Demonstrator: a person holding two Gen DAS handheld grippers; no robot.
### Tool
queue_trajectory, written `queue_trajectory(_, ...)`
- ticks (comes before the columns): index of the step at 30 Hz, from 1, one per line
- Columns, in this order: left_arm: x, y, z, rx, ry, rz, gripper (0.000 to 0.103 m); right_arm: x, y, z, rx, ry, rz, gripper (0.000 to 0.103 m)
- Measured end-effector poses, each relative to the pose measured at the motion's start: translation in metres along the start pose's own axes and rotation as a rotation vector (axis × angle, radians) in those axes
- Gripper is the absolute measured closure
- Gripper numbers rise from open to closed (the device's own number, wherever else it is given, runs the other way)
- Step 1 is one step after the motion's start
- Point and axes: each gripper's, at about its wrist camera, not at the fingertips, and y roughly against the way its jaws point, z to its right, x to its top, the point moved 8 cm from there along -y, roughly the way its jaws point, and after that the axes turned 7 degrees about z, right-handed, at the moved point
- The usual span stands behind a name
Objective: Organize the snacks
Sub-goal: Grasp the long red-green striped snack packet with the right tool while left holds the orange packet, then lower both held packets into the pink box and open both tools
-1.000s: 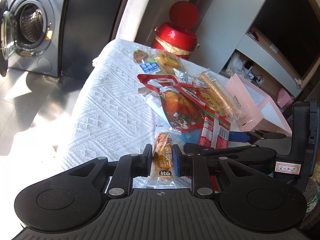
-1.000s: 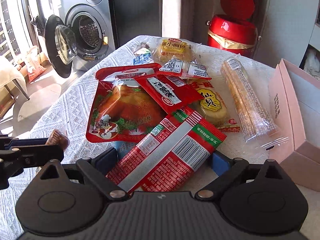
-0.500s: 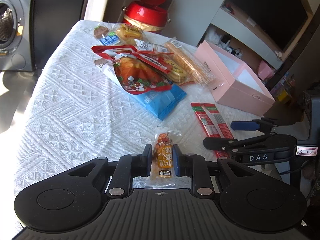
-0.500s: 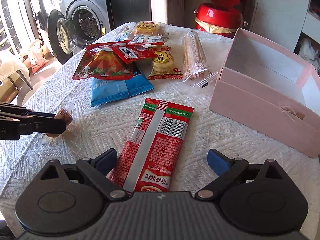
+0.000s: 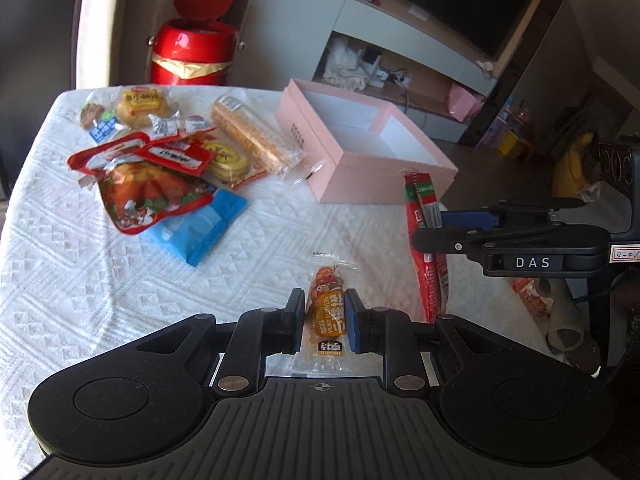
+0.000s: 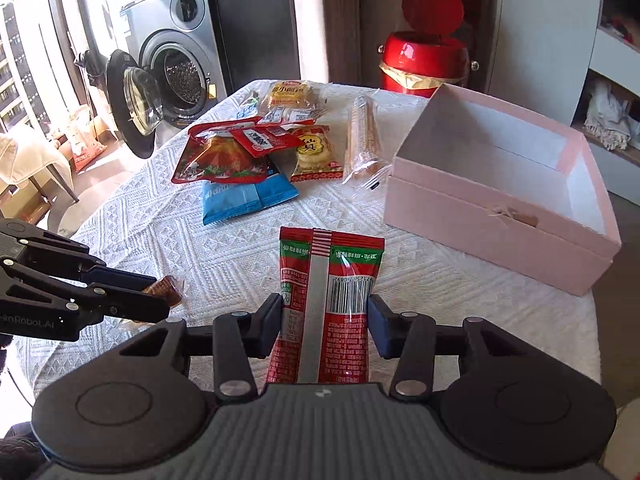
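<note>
My left gripper [image 5: 322,320] is shut on a small orange snack packet [image 5: 327,312] and holds it above the white tablecloth [image 5: 100,272]. My right gripper [image 6: 324,320] is shut on a long red snack pack [image 6: 326,300], held above the table; that pack also shows in the left wrist view [image 5: 424,240]. An open, empty pink box [image 6: 496,208] stands to the right, also in the left wrist view [image 5: 360,144]. A pile of snacks [image 6: 256,148] lies at the far side of the table, with a blue pack [image 6: 244,198] in front.
A red lidded bin [image 6: 428,60] stands behind the table. A washing machine with an open door [image 6: 168,80] is at the far left. Shelves [image 5: 420,60] stand behind the pink box. The table's right edge [image 6: 596,340] is near the box.
Both grippers have pulled back from the snack pile and risen. The right gripper has closed on the red pack and lifted it. The left still holds the orange packet.
</note>
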Motion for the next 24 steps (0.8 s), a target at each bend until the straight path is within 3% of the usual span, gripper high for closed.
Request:
queue_trajectory(3, 0.065, -0.002, 0.023, -0.056, -0.064, 0.118, 0.078, 0.030, 0.042, 0.030, -0.044, -0.045, 0.110, 0.059)
queue_trajectory(7, 0.144, -0.027, 0.044, -0.111, -0.075, 0.248, 0.077, 0.098, 0.086, 0.068, -0.169, -0.032, 0.296, 0.059)
queue_trajectory(10, 0.185, -0.075, 0.048, -0.203, -0.002, 0.232, 0.070, 0.140, 0.085, 0.092, -0.240, -0.036, 0.349, 0.057)
queue_trajectory(11, 0.190, -0.099, 0.043, -0.189, 0.020, 0.194, 0.070, 0.152, 0.075, 0.102, -0.243, -0.051, 0.335, 0.054)
queue_trajectory(13, 0.185, -0.145, 0.027, -0.091, 0.046, 0.107, 0.072, 0.165, 0.051, 0.118, -0.227, -0.088, 0.305, 0.031)
queue_trajectory(15, 0.172, -0.167, 0.018, -0.054, 0.026, 0.064, 0.072, 0.165, 0.031, 0.137, -0.260, -0.148, 0.281, 0.029)
queue_trajectory(19, 0.148, -0.169, -0.016, 0.034, 0.002, 0.082, 0.072, 0.124, 0.005, 0.154, -0.275, -0.192, 0.209, 0.029)
queue_trajectory(21, 0.136, -0.163, -0.037, 0.117, -0.005, 0.096, 0.072, 0.097, 0.005, 0.147, -0.229, -0.173, 0.192, 0.029)
queue_trajectory(24, 0.120, -0.143, -0.074, 0.194, 0.069, 0.133, 0.072, 0.053, -0.002, 0.119, -0.073, -0.143, 0.123, 0.030)
